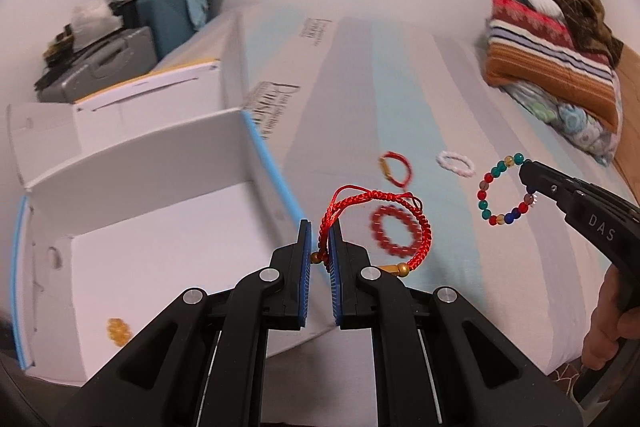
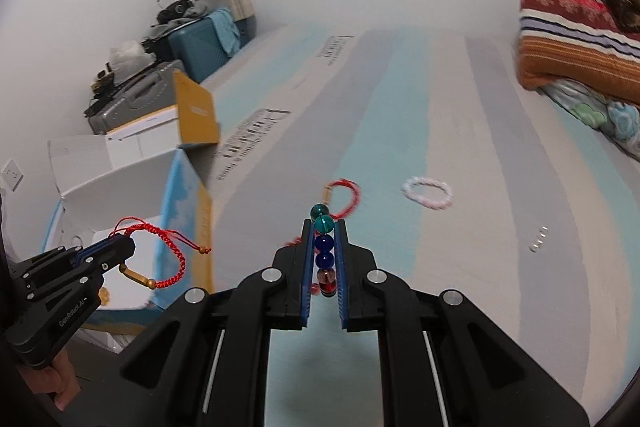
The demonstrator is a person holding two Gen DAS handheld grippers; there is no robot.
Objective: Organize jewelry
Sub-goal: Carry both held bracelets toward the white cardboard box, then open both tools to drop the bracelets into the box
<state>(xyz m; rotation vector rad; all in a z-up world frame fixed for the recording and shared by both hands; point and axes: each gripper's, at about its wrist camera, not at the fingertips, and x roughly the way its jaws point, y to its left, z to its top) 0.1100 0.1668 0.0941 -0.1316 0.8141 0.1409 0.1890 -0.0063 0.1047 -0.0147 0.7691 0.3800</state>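
The white box (image 1: 152,227) lies open at the bed's (image 1: 400,75) left edge, with a small amber piece (image 1: 118,332) on its floor. Just right of the box wall, the left gripper (image 1: 320,239) pinches a red cord bracelet (image 1: 380,223). Farther right of the box, the right gripper (image 2: 324,239) clamps a multicolored bead bracelet (image 1: 505,189) over open bedsheet.

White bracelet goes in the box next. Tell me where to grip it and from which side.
Pinch the white bracelet across one stretch of its band, coming straight down from above: it lies flat on the bedsheet as an open ring, apart from the other pieces.
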